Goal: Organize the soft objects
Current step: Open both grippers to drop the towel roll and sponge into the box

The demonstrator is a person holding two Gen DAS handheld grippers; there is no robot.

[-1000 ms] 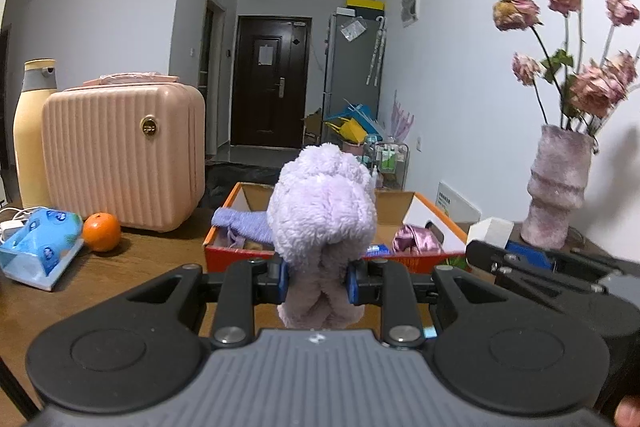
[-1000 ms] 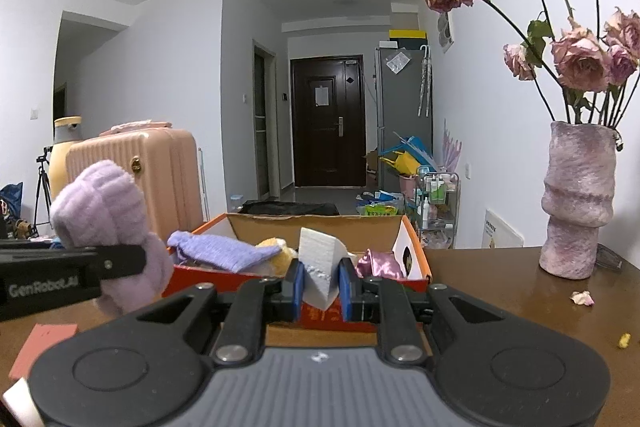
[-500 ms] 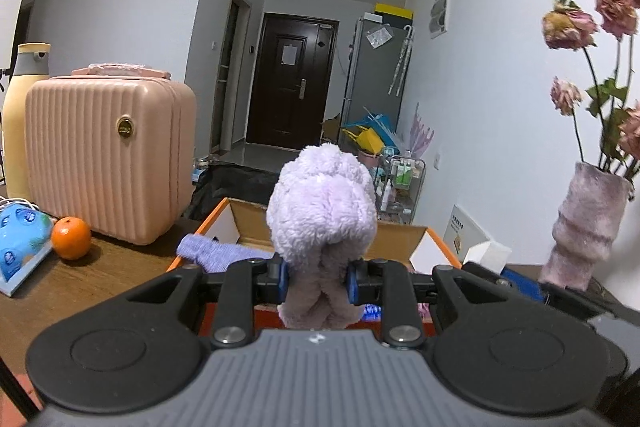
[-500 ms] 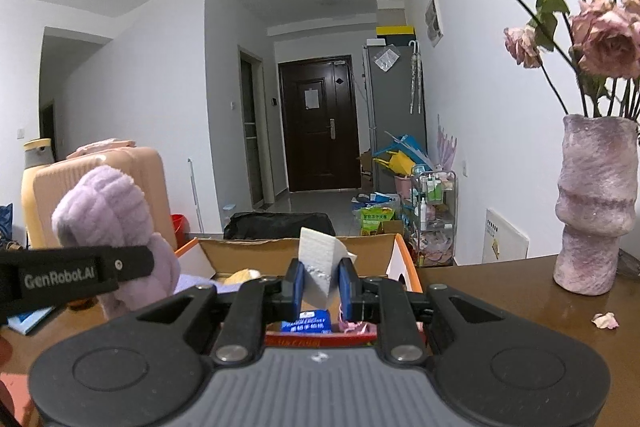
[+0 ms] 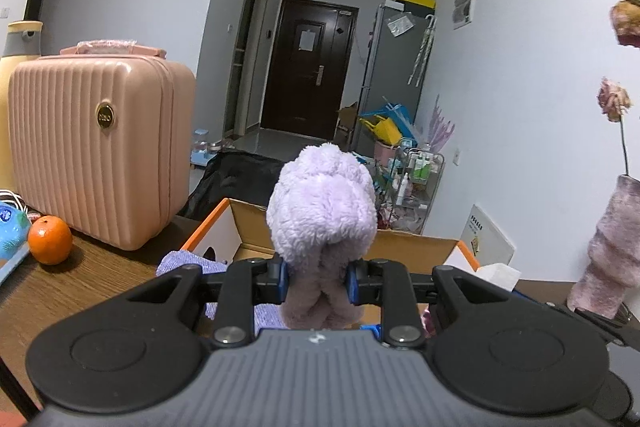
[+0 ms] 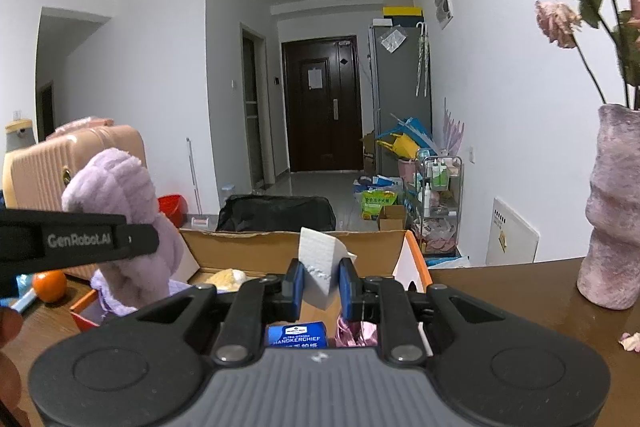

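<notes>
My left gripper is shut on a fluffy lilac plush cloth, held upright over the near edge of an orange cardboard box. From the right wrist view the same plush cloth hangs at the left over the box's left side. My right gripper is shut on a folded white tissue, above the box's front. Inside the box lie a lavender knit cloth, a blue handkerchief pack, a shiny pink fabric and a yellowish soft item.
A pink ribbed suitcase and an orange stand on the wooden table to the left. A fuzzy pink vase with dried roses stands at the right. Petals lie near it.
Both grippers have moved forward with their loads toward the box. The box now sits right beneath them, and the vase has slid to the right edge in both views.
</notes>
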